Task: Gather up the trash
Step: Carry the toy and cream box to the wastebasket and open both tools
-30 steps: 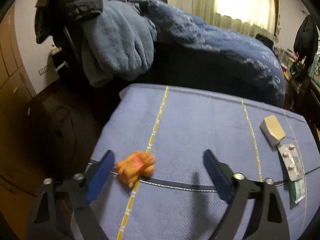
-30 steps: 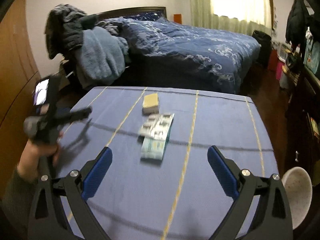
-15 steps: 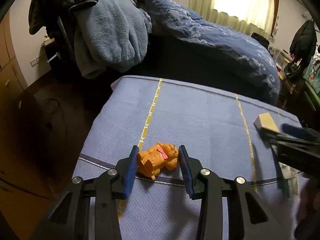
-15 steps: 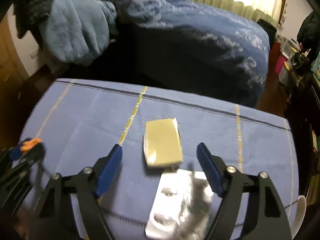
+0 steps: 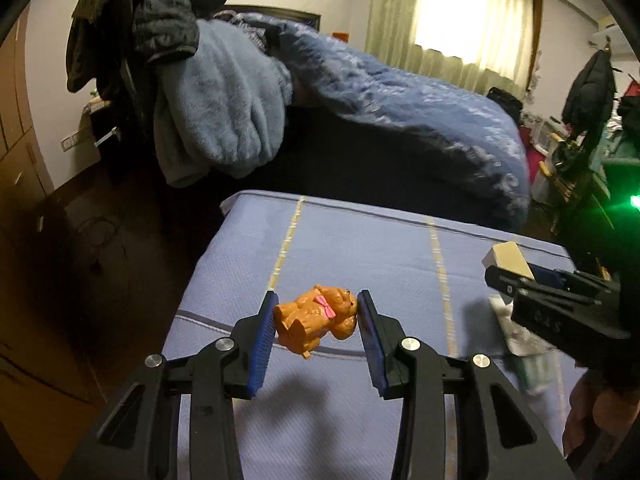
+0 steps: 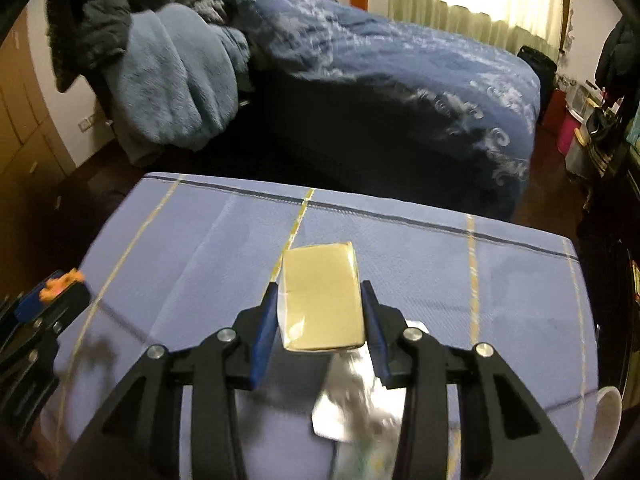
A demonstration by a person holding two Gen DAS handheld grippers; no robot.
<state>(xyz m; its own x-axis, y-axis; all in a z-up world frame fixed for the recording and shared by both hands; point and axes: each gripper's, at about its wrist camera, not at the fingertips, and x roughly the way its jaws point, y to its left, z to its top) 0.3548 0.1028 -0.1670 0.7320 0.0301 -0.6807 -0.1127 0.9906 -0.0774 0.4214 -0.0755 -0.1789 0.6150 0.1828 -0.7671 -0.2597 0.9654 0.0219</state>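
An orange toy dog [image 5: 318, 316] with a pink bow hangs just above the blue tablecloth [image 5: 360, 240], and my left gripper [image 5: 317, 301] is shut on it; a shadow lies beneath. In the right wrist view a tan box [image 6: 322, 300] sits between the blue pads of my right gripper [image 6: 319, 292], whose jaws are closing, both pads against the box's sides. A silver blister pack [image 6: 356, 400], blurred, lies under that gripper beside a green packet. The left gripper with the orange toy [image 6: 60, 280] shows at the left edge there.
Beyond the table's far edge stands a bed [image 6: 400, 60] with a blue quilt. A chair piled with clothes [image 5: 192, 92] is at the back left. A white round container [image 6: 608, 420] sits on the floor at the table's right. Dark floor drops off to the left.
The left gripper, closed on the orange toy half a second ago, has lifted it off the cloth. The right gripper moved in over the tan box and its jaws narrowed onto it.
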